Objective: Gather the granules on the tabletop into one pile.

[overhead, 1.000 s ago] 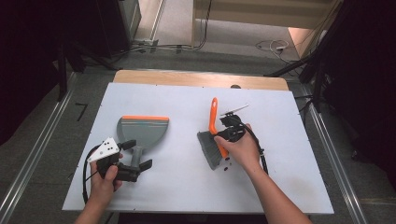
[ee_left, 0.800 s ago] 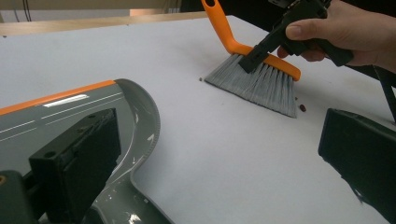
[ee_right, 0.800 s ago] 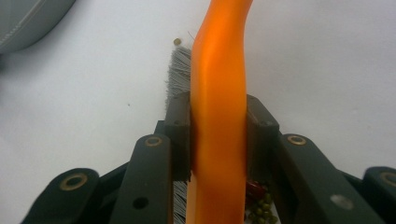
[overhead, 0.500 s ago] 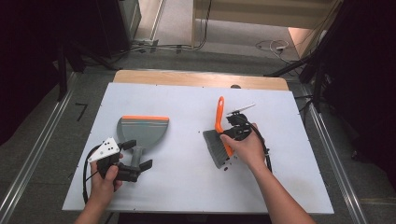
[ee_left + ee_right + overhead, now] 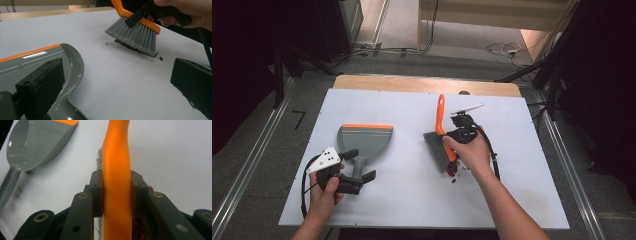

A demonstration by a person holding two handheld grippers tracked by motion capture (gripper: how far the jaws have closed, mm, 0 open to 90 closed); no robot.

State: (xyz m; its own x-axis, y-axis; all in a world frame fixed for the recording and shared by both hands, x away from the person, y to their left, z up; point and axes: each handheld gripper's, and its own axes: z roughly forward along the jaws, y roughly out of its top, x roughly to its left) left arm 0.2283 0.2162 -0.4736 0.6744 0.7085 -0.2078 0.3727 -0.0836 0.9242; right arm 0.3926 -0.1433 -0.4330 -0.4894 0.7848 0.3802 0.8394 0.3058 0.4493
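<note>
Between right gripper (image 5: 455, 136) jaws, brush (image 5: 440, 134) handle away from the person

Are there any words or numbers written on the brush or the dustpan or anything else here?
No words or numbers can be read in these pictures.
The brush: plain orange handle, grey bristles, no label.
The dustpan: grey with an orange edge and pale stripes, no writing.
The left gripper: its grey plate carries a few dark dots, not letters.
The right gripper: only round rivets on the jaws.
</note>
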